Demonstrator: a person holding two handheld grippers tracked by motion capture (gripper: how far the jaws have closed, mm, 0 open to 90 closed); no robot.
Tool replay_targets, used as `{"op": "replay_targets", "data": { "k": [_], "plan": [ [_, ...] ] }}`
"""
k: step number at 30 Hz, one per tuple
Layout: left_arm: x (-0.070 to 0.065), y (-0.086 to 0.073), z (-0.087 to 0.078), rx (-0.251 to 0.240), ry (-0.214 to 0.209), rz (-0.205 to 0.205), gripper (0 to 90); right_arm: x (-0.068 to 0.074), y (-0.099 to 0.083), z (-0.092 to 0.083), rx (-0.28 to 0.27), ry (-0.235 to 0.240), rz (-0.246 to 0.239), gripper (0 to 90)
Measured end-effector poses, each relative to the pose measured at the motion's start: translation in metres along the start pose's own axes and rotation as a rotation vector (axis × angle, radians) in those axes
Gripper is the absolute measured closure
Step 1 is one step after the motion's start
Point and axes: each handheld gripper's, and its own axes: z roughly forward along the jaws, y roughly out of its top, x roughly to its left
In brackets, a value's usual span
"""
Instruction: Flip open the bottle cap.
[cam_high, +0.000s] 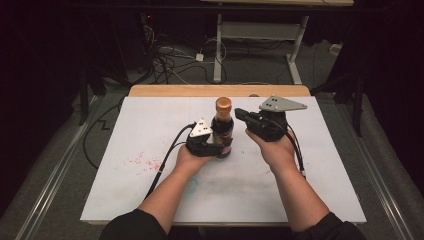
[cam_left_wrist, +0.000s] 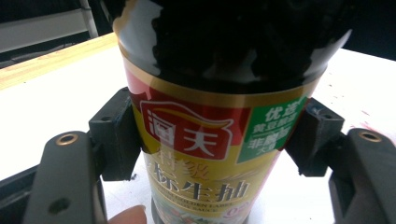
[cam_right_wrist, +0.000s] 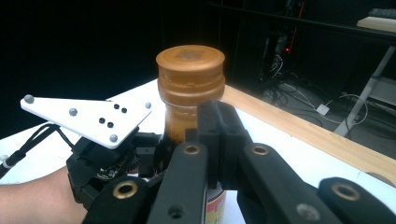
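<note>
Keep your left gripper jaws clamped on the sauce bottle mid-tabletop, and open your right gripper's shut, empty jaws before squaring them on the cap.

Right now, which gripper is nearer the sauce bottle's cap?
Right. The right gripper sits shut beside the neck, just below the cap; the left gripper clamps the sauce bottle lower, at its label.

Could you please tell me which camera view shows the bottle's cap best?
The right gripper view: the cap is close and unobstructed. The high view shows it small atop the bottle; the left gripper view shows the label instead.
</note>
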Motion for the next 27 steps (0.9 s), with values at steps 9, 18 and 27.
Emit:
{"op": "replay_targets", "data": {
  "k": [9, 18, 27],
  "plan": [
    [0.007, 0.001, -0.006, 0.090, 0.016, 0.111, 28.7, 0.001, 0.007, 0.001, 0.019, 0.008, -0.010, 90.0],
    [-0.002, -0.002, 0.000, -0.003, 0.006, 0.019, 28.8, 0.005, 0.014, 0.004, 0.051, 0.007, -0.029, 90.0],
    [0.003, -0.002, -0.004, 0.047, 0.031, 0.086, 29.2, 0.008, 0.022, 0.005, 0.078, 0.002, -0.041, 90.0]
  ]
}}
